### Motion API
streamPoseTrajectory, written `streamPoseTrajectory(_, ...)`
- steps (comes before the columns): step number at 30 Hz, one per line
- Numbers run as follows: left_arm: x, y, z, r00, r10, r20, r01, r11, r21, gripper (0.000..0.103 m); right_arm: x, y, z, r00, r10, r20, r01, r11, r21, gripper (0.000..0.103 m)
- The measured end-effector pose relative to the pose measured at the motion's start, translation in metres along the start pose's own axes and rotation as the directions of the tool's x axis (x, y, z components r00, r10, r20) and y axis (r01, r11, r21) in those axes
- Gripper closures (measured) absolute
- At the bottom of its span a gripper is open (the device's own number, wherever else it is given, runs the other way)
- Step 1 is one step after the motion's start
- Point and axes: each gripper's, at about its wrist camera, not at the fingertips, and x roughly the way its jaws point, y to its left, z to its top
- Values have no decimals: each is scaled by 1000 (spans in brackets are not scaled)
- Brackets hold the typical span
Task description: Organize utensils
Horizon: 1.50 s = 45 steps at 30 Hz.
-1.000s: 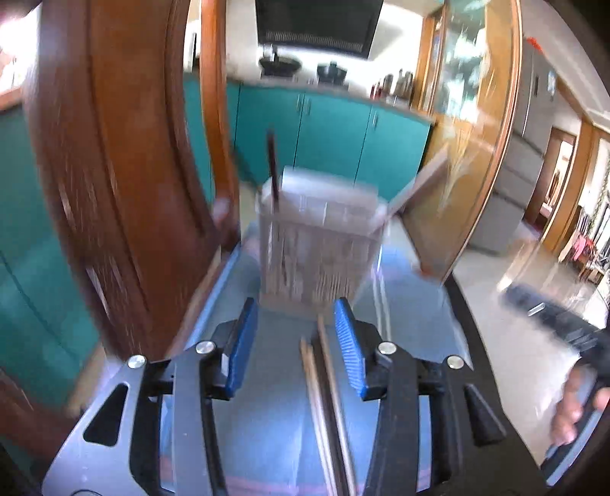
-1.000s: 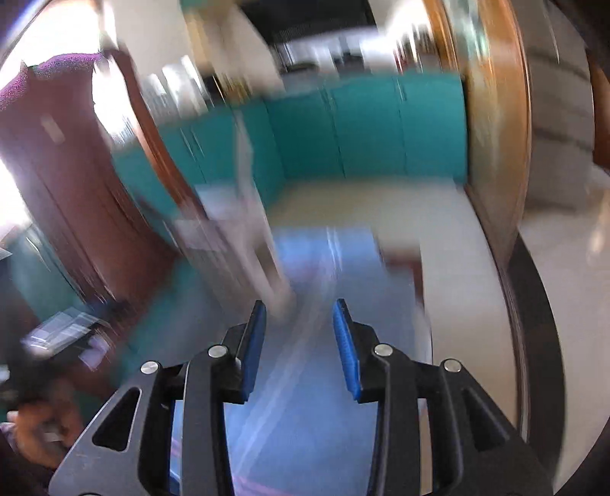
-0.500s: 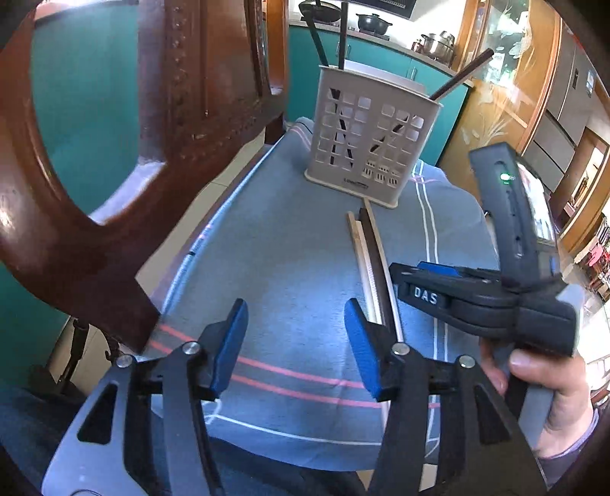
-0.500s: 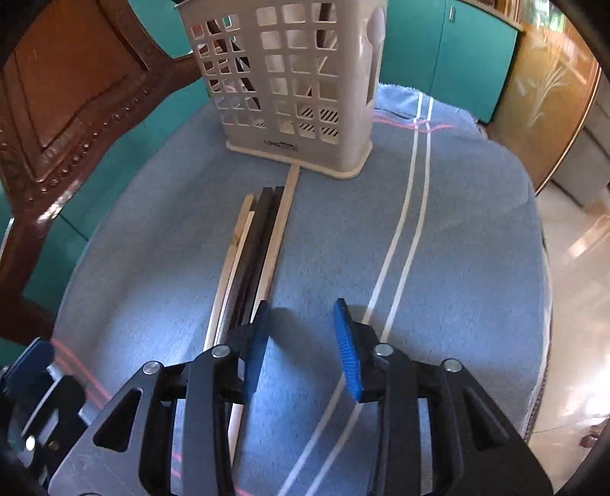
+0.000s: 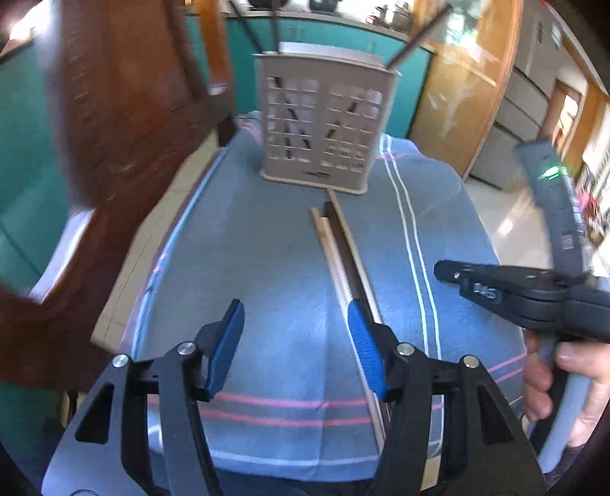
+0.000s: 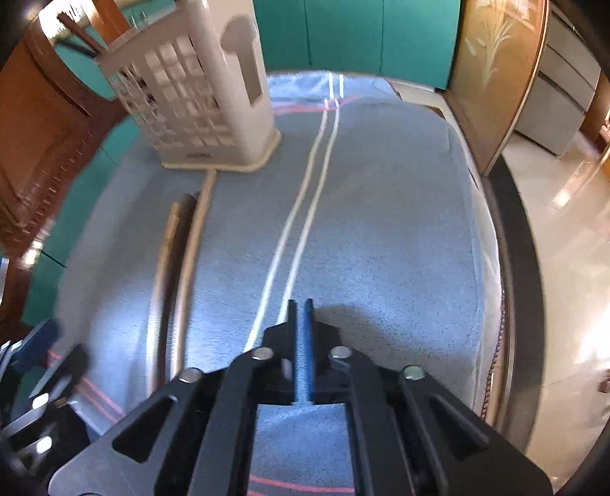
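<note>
Left wrist view: left gripper (image 5: 295, 343) spread, jaws just widened, nothing between them, above the blue towel (image 5: 267, 248). Chopsticks (image 5: 343, 263) lying in a bundle past its right pad, reaching ahead to the beige utensil basket (image 5: 324, 126). Right gripper (image 5: 442, 269) off to the right.

Right wrist view: right gripper (image 6: 301, 324) pressed together, empty. Chopsticks (image 6: 179, 259) to its left; utensil basket (image 6: 202, 99) ahead-left.

- A home kitchen: teal cabinets (image 5: 301, 42) carry pots (image 5: 320, 4) on the counter.
- A carved wooden chair (image 5: 95, 126) stands beside a towel-covered table (image 6: 381, 213).
</note>
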Motion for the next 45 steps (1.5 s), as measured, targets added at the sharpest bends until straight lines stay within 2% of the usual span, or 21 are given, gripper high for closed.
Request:
streamPoseTrajectory(1,8,-5,4,1000,-9,-13,10,1000,24,45,-1,0,0,1000,1,9,-1,1000,-5,63)
streamPoseTrajectory(8,28,-19,12,999,-16,-32,17,999,36,45,24,23,5,999,-31,-21,28,994,-101,61)
streamPoseTrajectory(9,30,-19,13,1000,2,-29,-1,999,44,45,25,26,5,999,-54,-7,52,991,-121,62)
streamPoseTrajectory(11,32,-18,14,1000,12,-28,-10,999,46,42,24,29,2,997,-76,7,76,989,-129,82)
streamPoseTrajectory(14,34,-14,13,999,7,-32,-6,999,32,41,26,14,7,998,-63,-8,62,994,-85,101)
streamPoseTrajectory(18,38,-8,12,999,18,-46,-17,999,31,41,20,-8,5,999,-47,-28,46,999,-21,102)
streamPoseTrajectory(22,48,-1,16,998,-17,-67,18,1000,9,41,9,-21,3,1000,-8,-17,8,1000,14,103)
streamPoseTrajectory(24,55,-1,19,996,-36,-86,36,999,6,42,4,-22,6,1000,11,-6,-11,1000,16,100)
streamPoseTrajectory(27,63,-1,23,994,-65,-92,66,998,9,43,3,-19,12,1000,31,3,-31,999,5,90)
streamPoseTrajectory(28,66,1,26,992,-77,-97,78,997,1,46,4,-17,14,999,33,3,-33,999,0,85)
streamPoseTrajectory(29,67,2,28,991,-86,-98,86,996,-5,58,5,-15,17,999,39,2,-39,999,-2,80)
streamPoseTrajectory(31,72,9,29,983,-125,-132,123,992,-26,75,10,-9,26,997,75,-6,-75,997,-6,78)
streamPoseTrajectory(34,71,19,25,978,-162,-133,158,987,-39,84,21,9,44,991,136,0,-136,990,-34,78)
streamPoseTrajectory(38,67,19,17,980,-159,-123,160,987,-2,84,46,43,68,986,164,-6,-164,983,-78,78)
streamPoseTrajectory(41,63,21,14,979,-161,-128,159,987,-32,84,64,62,83,991,135,10,-134,989,-62,78)
streamPoseTrajectory(44,60,23,10,977,-162,-137,157,986,-51,84,77,76,90,997,61,39,-59,996,-62,78)
streamPoseTrajectory(45,60,23,9,978,-158,-136,153,987,-47,84,83,78,90,999,11,31,-9,998,-60,79)
